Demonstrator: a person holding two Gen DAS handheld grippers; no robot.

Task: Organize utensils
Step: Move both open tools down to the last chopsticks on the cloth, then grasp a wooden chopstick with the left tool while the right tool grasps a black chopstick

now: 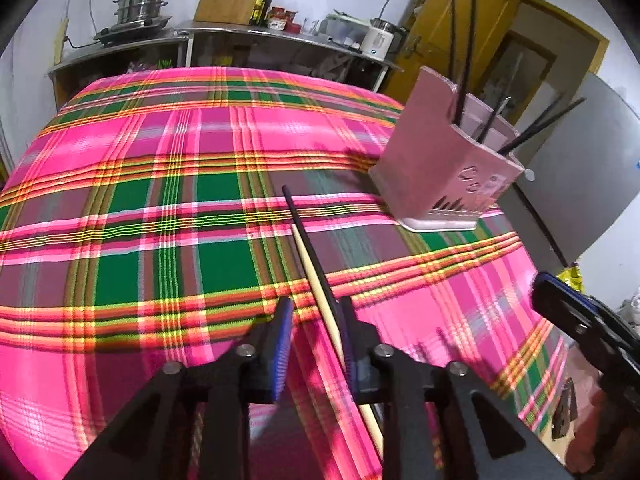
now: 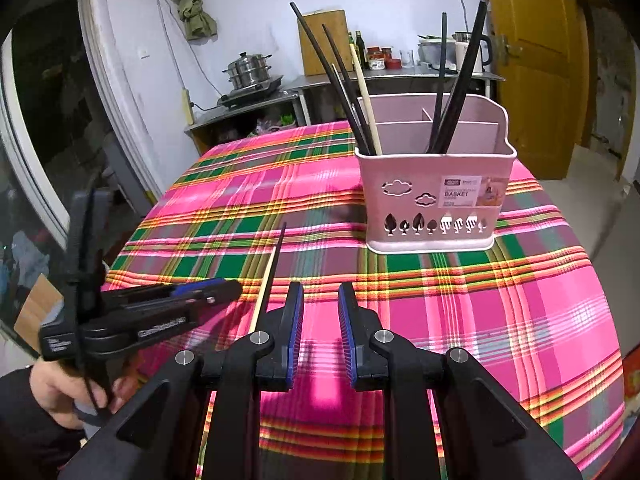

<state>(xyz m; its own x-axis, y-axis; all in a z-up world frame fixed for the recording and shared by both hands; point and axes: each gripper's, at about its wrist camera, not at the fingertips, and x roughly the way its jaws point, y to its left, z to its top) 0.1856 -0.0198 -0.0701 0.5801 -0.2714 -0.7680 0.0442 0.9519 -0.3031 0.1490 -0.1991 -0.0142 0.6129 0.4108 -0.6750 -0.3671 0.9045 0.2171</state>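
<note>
A black chopstick [image 1: 308, 248] and a pale wooden chopstick [image 1: 316, 288] lie side by side on the plaid tablecloth [image 1: 160, 216]. My left gripper [image 1: 316, 320] is open, its jaws on either side of them near their near ends. The pair also shows in the right wrist view [image 2: 272, 268], just right of the left gripper [image 2: 224, 292]. A pink utensil basket [image 2: 434, 184] stands upright at the table's right, holding several black chopsticks and one pale one. It shows in the left wrist view [image 1: 440, 160] too. My right gripper [image 2: 319, 320] is open and empty, in front of the basket.
A counter [image 1: 224, 36] behind the table holds a steel steamer pot [image 1: 140, 4], a cutting board, bottles and a kettle [image 2: 474, 54]. A yellow door [image 2: 536, 60] stands at the right. The table edge drops off at the left and right.
</note>
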